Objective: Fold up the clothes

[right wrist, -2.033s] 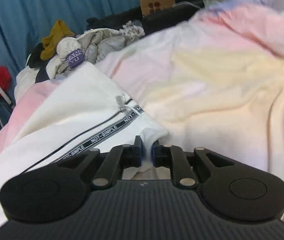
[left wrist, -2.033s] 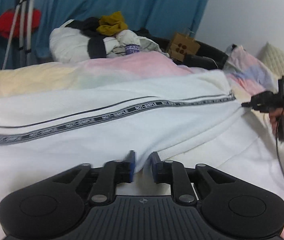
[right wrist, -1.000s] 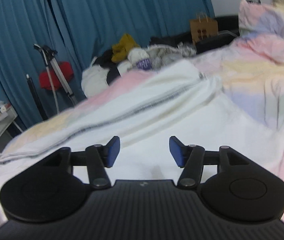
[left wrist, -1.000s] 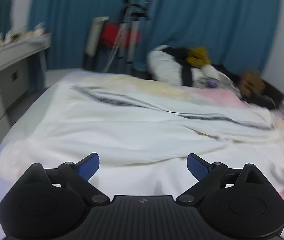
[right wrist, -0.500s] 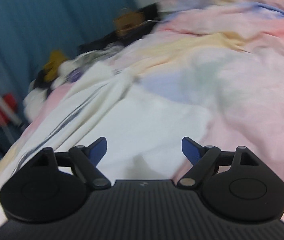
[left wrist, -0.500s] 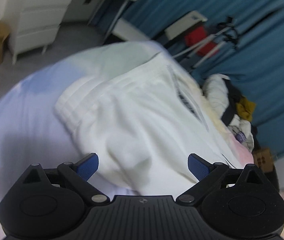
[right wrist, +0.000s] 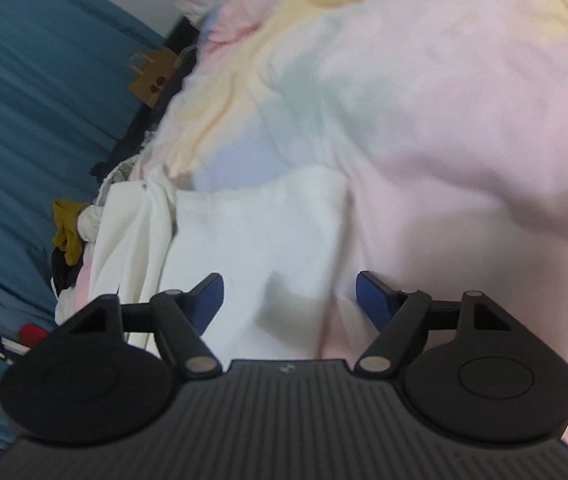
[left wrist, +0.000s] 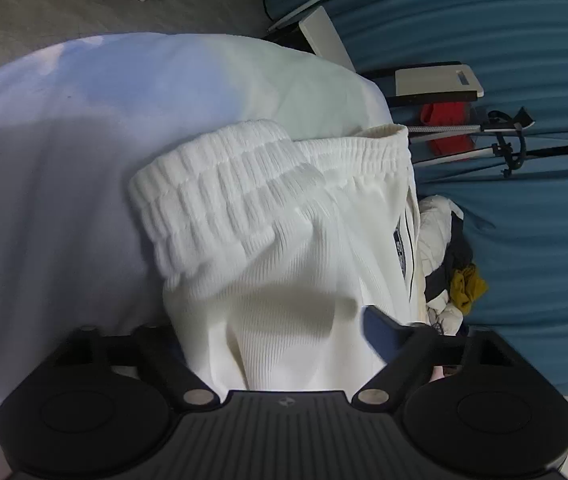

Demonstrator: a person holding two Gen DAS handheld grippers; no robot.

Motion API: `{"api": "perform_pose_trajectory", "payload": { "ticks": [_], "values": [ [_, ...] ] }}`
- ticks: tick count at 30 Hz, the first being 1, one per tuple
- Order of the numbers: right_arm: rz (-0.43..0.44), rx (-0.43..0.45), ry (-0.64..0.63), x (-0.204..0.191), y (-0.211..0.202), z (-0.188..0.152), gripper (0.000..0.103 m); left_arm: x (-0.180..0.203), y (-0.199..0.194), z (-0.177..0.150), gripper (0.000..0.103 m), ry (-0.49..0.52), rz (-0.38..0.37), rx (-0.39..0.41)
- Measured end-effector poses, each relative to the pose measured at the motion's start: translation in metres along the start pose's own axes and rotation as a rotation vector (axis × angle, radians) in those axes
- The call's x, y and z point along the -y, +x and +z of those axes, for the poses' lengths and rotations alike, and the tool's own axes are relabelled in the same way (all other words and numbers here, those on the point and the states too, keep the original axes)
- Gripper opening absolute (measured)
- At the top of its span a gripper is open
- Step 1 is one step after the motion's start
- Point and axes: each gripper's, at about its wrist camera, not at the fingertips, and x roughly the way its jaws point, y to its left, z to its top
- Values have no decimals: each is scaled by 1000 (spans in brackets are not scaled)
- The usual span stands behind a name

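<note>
- Both grippers have let go of the white trousers (left wrist: 284,264) they pinched two seconds ago and swung to opposite ends — one fold looks done, and a new grasp is starting
- The trousers lie on the bed (left wrist: 44,168), ribbed waistband (left wrist: 244,184) doubled over
- The left gripper (left wrist: 284,332) has rolled, tilts downward and has cloth bunched between its closing fingers; the near finger is hidden, so contact is uncertain
- The right gripper (right wrist: 290,296) angles down over the trousers' other end (right wrist: 260,232) beside the pastel duvet (right wrist: 464,140), fingers (right wrist: 372,296) spread but narrowing, straddling the fabric without pressing it
</note>
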Motion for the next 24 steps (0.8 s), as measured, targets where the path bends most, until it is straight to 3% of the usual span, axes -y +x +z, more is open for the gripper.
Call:
{"api": "perform_pose_trajectory", "payload": {
  "ticks": [3,4,5,8,13,17,21,24],
  "values": [
    [-3,4,-59,-14,12,-5,43,1,11,-1,51,6,9,4],
    [-22,6,-90,-20,15,-7,20,1,12,0,41,5,14,9],
    [-31,11,-118,-24,15,-9,9,1,13,-1,29,10,22,17],
    [-2,78,-170,-40,0,-11,7,10,3,-4,12,72,-17,62],
    [89,189,-214,-54,-41,3,6,31,-37,-21,8,225,-146,175],
    [119,228,-173,-46,-66,13,6,35,-68,-39,8,295,-211,210],
    [137,236,-164,-55,-72,26,6,48,-75,-50,8,309,-219,219],
    [166,238,-174,-84,-62,35,6,70,-59,-43,8,321,-202,216]
  ]
}}
